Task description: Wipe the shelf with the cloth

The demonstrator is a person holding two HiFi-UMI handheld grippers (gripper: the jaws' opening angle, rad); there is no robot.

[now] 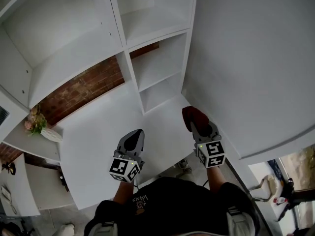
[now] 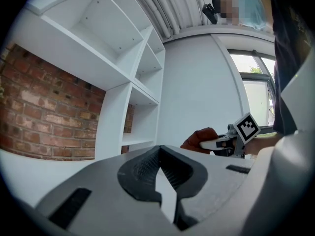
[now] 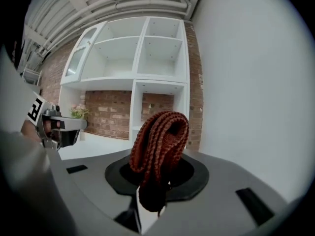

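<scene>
A folded dark red knitted cloth sticks up from my right gripper, which is shut on it; in the right gripper view the cloth loops above the jaws. My left gripper hovers over the wide white shelf top, jaws together with nothing between them. Both grippers are at the shelf's near edge, the right one close to the narrow cubbies. From the left gripper view the right gripper and the cloth show to the right.
White shelving with a brick back rises behind the shelf top. A plain white wall closes the right side. A vase of pink flowers stands on the ledge at far left. A window lies behind.
</scene>
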